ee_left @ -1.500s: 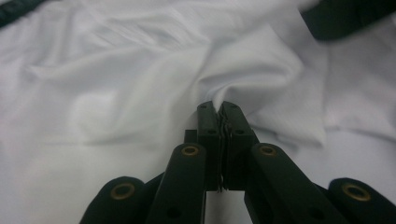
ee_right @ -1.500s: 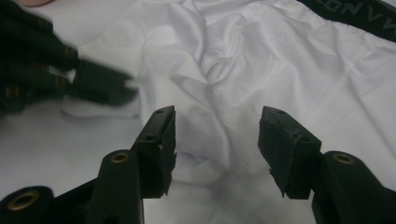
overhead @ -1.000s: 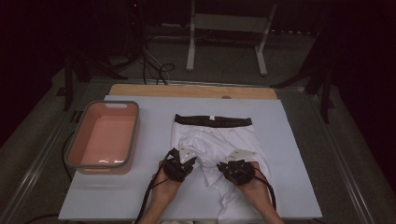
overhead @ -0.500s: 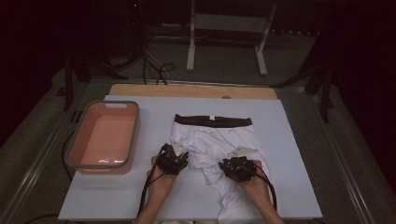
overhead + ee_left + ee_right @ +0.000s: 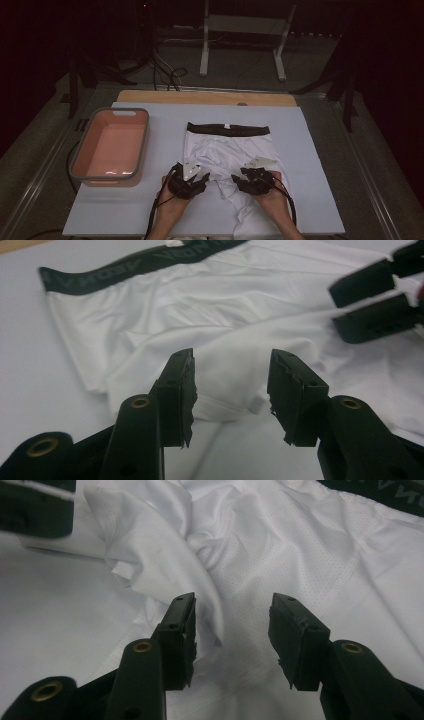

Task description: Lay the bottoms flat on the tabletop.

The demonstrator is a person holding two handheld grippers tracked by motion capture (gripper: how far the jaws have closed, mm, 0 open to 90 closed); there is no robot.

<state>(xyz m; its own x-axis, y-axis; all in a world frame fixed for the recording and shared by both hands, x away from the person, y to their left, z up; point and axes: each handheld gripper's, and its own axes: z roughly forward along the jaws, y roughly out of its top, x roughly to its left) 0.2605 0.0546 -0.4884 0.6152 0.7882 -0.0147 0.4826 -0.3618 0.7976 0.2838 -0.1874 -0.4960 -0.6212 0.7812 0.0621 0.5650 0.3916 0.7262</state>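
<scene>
White shorts [image 5: 230, 150] with a black waistband [image 5: 227, 129] lie spread on the table, their near part rumpled. My left gripper [image 5: 196, 176] is at the shorts' near left edge and my right gripper [image 5: 241, 177] at the near right leg. Both have just been opening their jaws. In the left gripper view the left gripper [image 5: 232, 365] stands open over a folded hem of the shorts [image 5: 225, 305], pads clear of the cloth, with the right gripper [image 5: 336, 307] farther off. In the right gripper view the right gripper [image 5: 232, 607] is open above a crease of the shorts [image 5: 300, 545].
A pink tray [image 5: 82, 167] with a grey rim stands left of the shorts. The pale table board [image 5: 310, 150] ends in a wooden strip [image 5: 200, 96] at the far side. Cables and a metal stand [image 5: 205, 45] are on the floor beyond.
Both grippers went from shut to open and let the white cloth settle on the table. The left hand shifted slightly; the right hand stayed where it was.
</scene>
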